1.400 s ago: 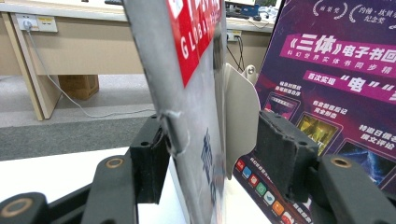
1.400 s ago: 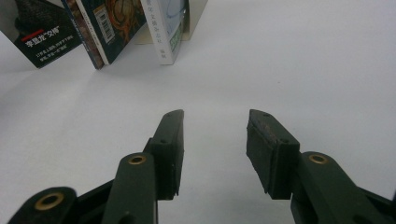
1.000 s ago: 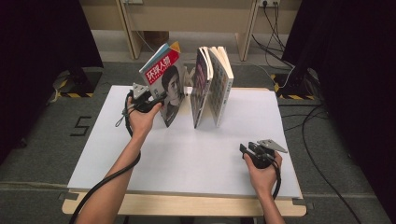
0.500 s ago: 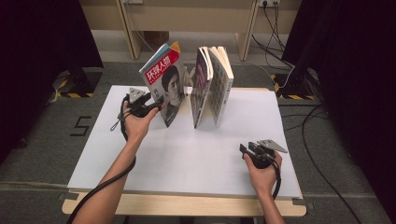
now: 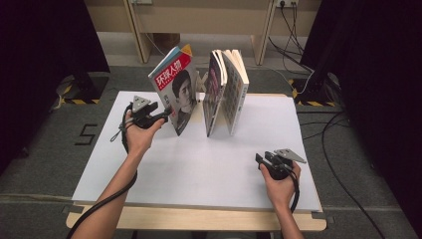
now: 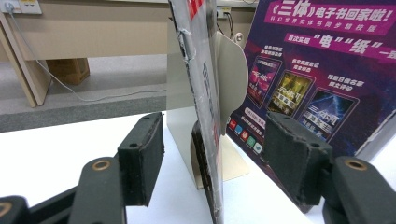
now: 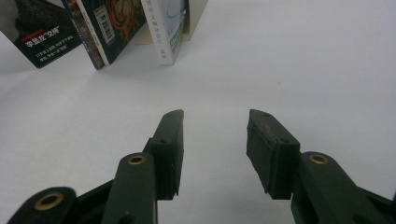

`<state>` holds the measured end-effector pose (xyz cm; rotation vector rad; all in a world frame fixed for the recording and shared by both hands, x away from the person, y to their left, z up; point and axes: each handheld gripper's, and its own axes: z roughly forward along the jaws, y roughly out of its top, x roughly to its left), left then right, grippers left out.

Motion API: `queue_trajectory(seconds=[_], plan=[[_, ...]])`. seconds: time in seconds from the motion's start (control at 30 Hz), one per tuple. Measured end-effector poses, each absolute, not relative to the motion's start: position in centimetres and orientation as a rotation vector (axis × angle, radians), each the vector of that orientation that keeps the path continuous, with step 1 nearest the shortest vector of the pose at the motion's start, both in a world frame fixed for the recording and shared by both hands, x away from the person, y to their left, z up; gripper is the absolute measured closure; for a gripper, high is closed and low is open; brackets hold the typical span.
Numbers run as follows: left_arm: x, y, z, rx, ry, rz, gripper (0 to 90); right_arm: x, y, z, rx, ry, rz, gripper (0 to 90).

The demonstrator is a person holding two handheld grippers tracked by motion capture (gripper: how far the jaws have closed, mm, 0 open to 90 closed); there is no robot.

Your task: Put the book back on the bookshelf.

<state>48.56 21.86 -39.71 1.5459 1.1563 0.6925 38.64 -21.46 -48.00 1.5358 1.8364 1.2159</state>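
A magazine (image 5: 176, 92) with a red title band and a portrait cover stands tilted on the white table (image 5: 199, 174). It leans against a cream metal bookend (image 6: 231, 74). My left gripper (image 5: 165, 116) is at the magazine's lower left edge. In the left gripper view that edge (image 6: 201, 70) runs up between the jaws of my left gripper (image 6: 217, 158). The jaws have just been opening, and a gap shows on both sides of the edge, so neither pad presses on it. My right gripper (image 5: 261, 159) rests on the table at the front right, and its (image 7: 215, 140) jaws are open and hold nothing.
Several upright books (image 5: 226, 92) stand just right of the magazine, one with a purple advertising cover (image 6: 317, 70). Their lower ends (image 7: 163, 32) are far ahead of the right gripper. Cables lie on the floor beyond the table's back right corner.
My left gripper has drawn back a little to the left from the magazine, which still stands tilted. The right hand has not moved.
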Motion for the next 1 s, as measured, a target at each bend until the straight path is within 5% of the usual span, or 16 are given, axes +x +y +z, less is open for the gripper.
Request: queue_trajectory(seconds=[1.0], plan=[[45.1,25.0,-42.3,1.595,1.217,0.682,35.4,38.6,-21.4,-48.0,1.534,1.831,1.212,57.1]])
